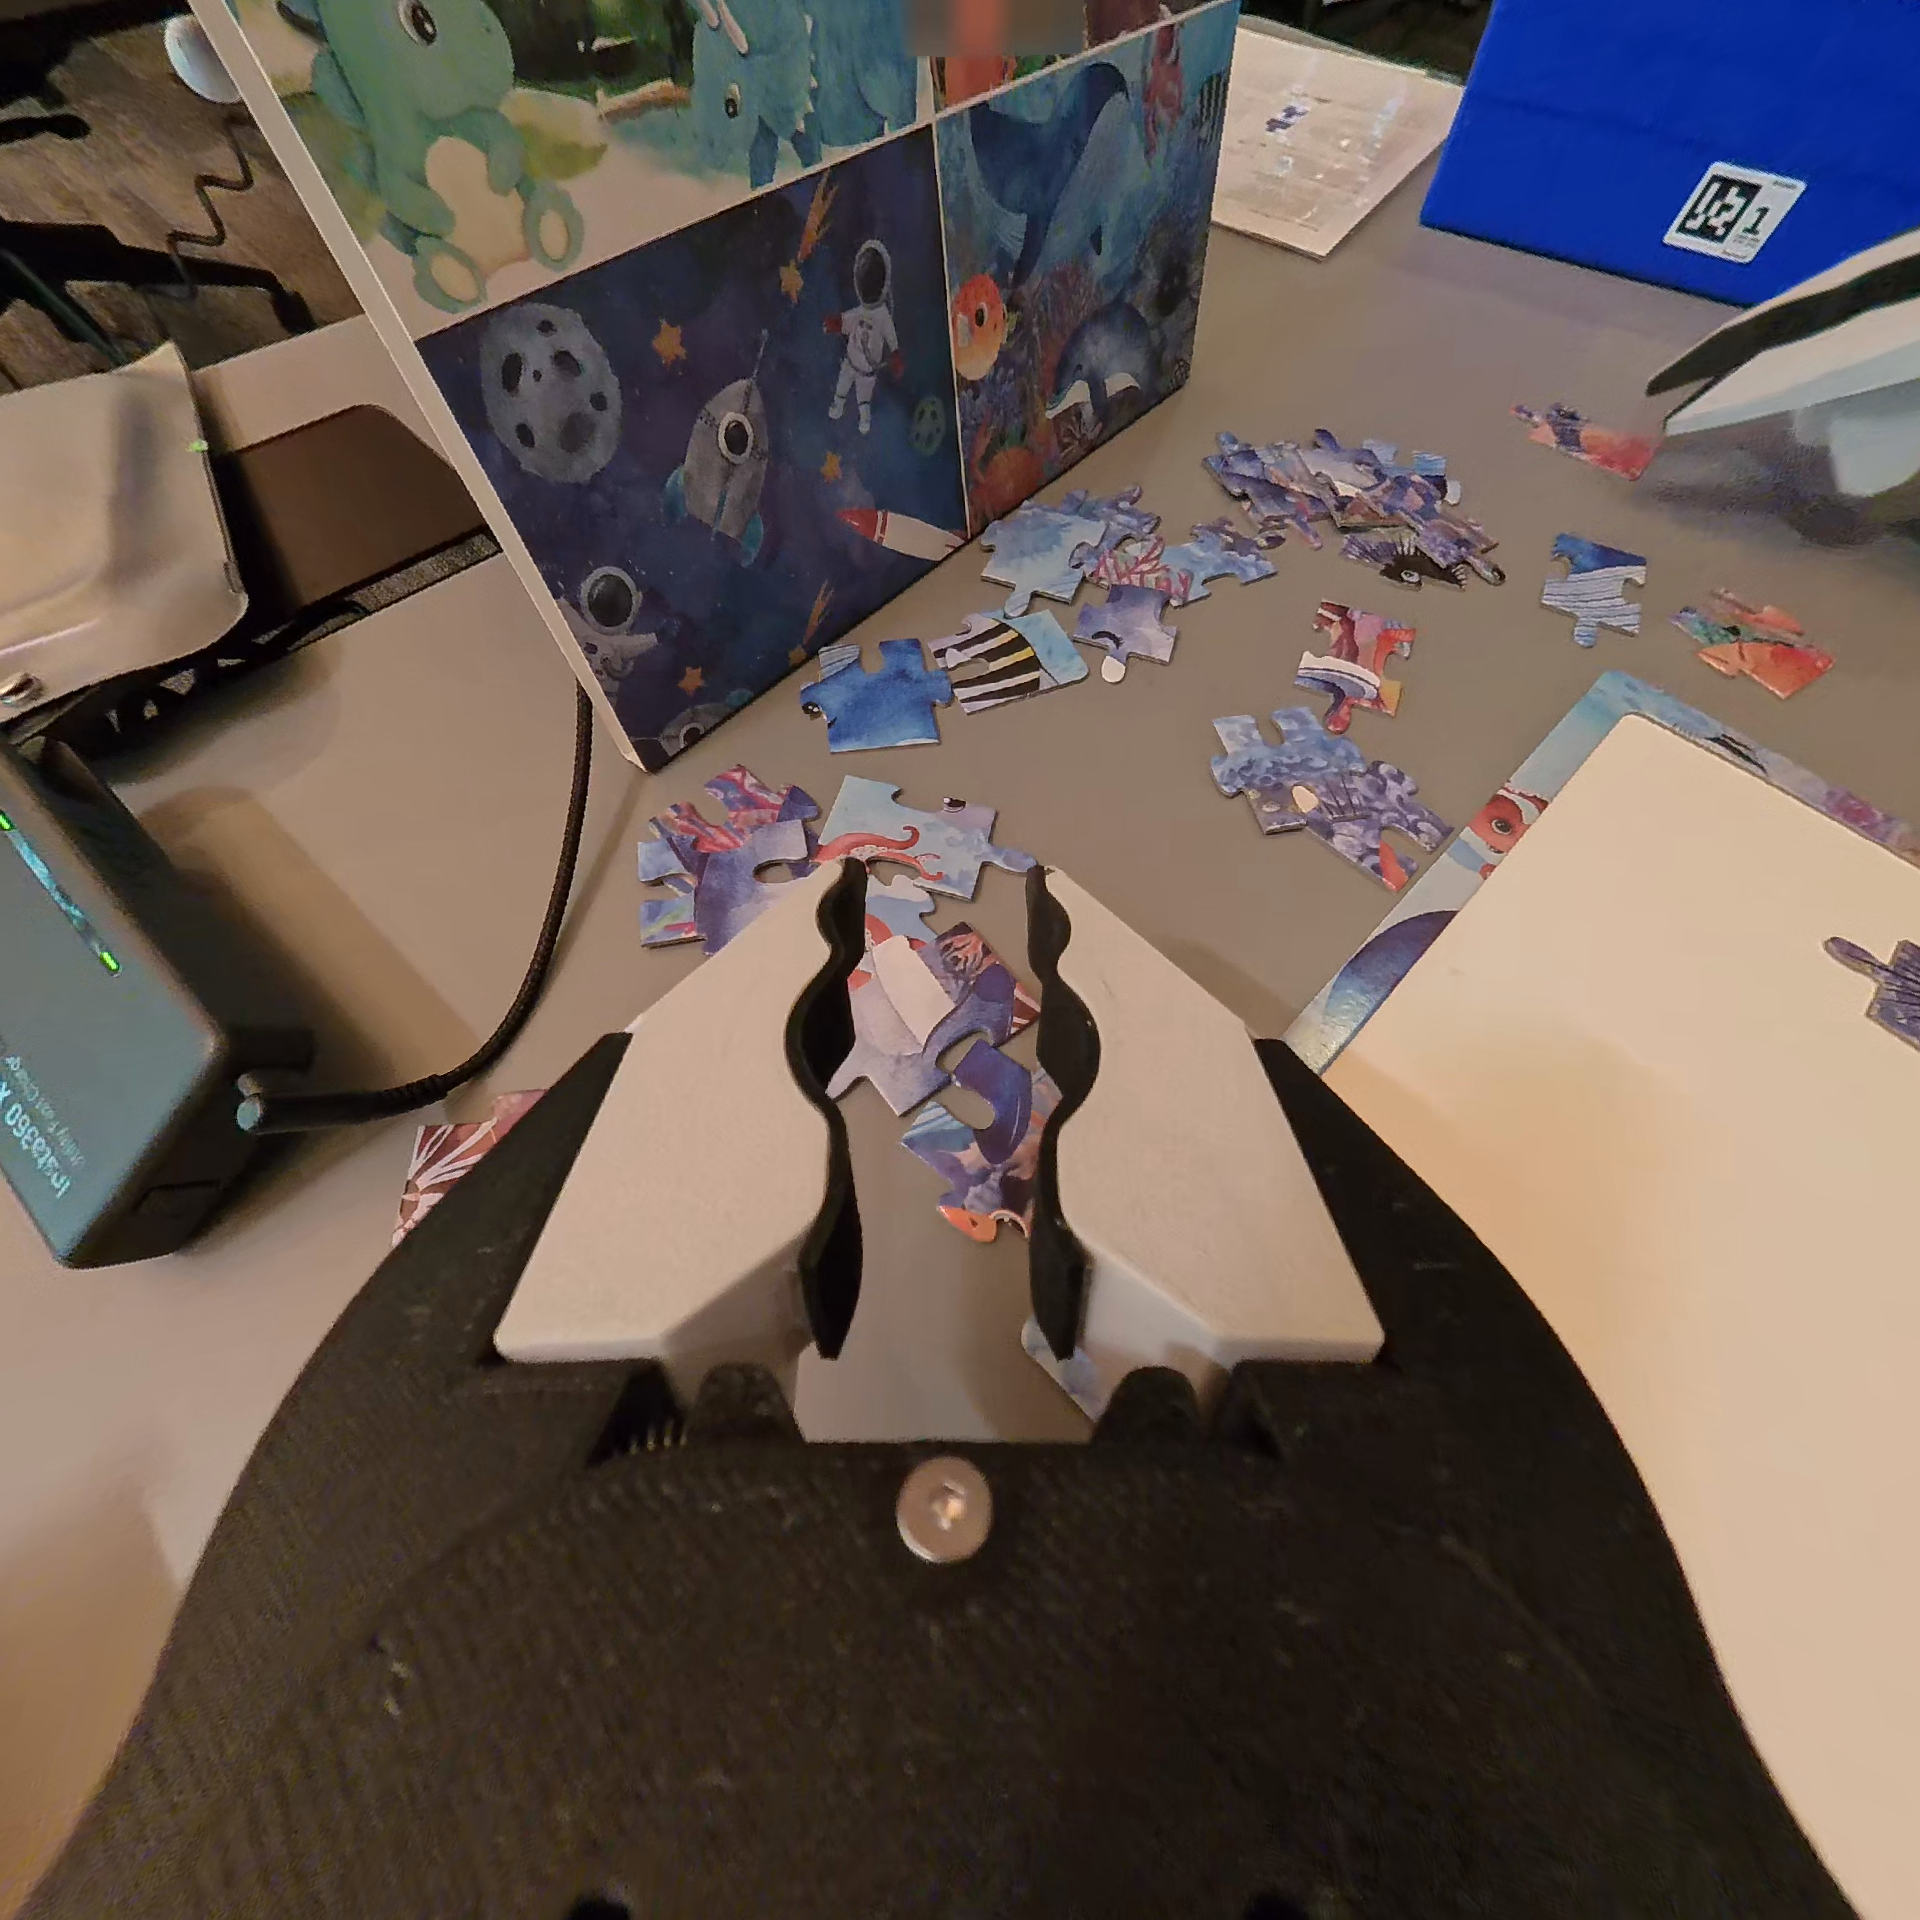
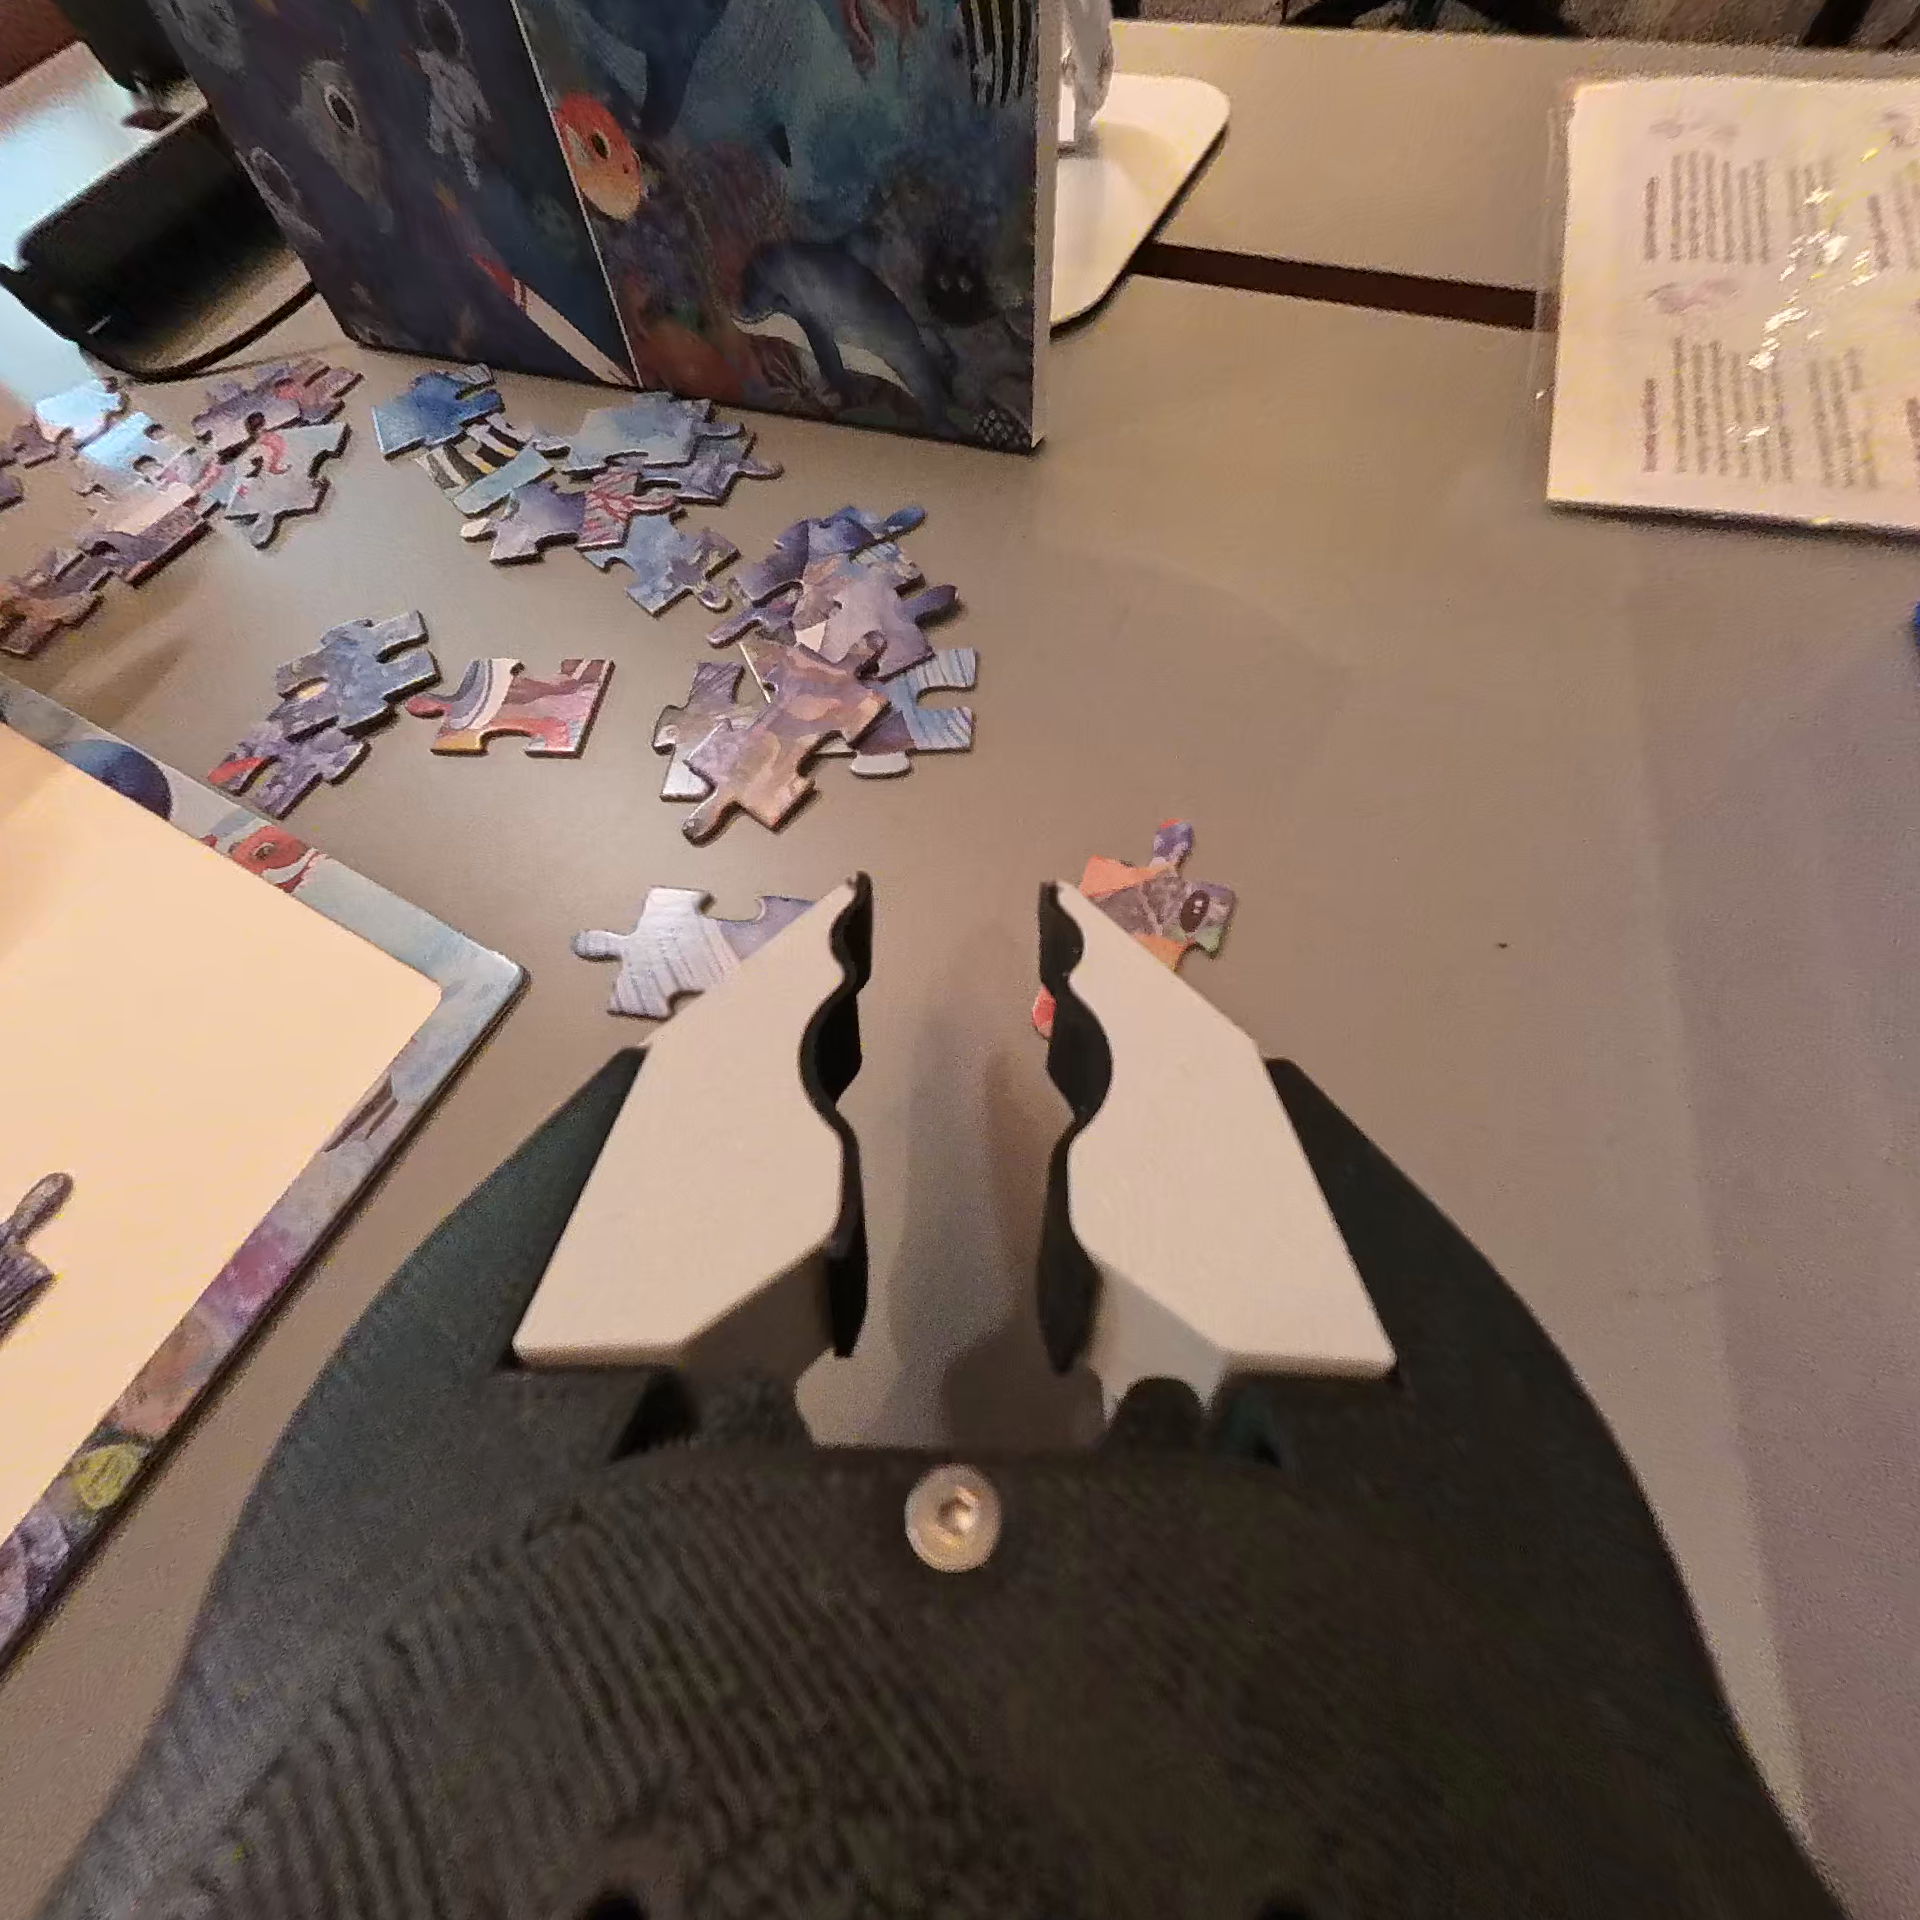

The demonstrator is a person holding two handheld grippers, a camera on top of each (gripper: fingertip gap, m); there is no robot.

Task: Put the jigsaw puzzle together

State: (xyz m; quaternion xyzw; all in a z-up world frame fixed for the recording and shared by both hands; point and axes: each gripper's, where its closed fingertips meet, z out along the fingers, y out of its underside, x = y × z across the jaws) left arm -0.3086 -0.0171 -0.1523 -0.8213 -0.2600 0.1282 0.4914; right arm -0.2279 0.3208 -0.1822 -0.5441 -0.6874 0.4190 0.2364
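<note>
My left gripper (image 1: 945, 883) hangs with its jaws parted, gripping nothing, above a small heap of loose puzzle pieces (image 1: 940, 1023) on the grey surface (image 1: 436, 831). My right gripper (image 2: 956, 894) is likewise parted and empty, poised over bare surface between a pale striped piece (image 2: 675, 951) on its left and an orange-and-purple piece (image 2: 1164, 904) on its right. More pieces lie scattered in clusters (image 2: 821, 665) in front of the upright puzzle box (image 1: 790, 416). The puzzle tray (image 2: 468, 982), with its cream bottom and printed border, sits between my two grippers; one purple piece (image 1: 1881, 987) already lies inside it. A printed sheet (image 2: 1725, 312) rests far right.
</note>
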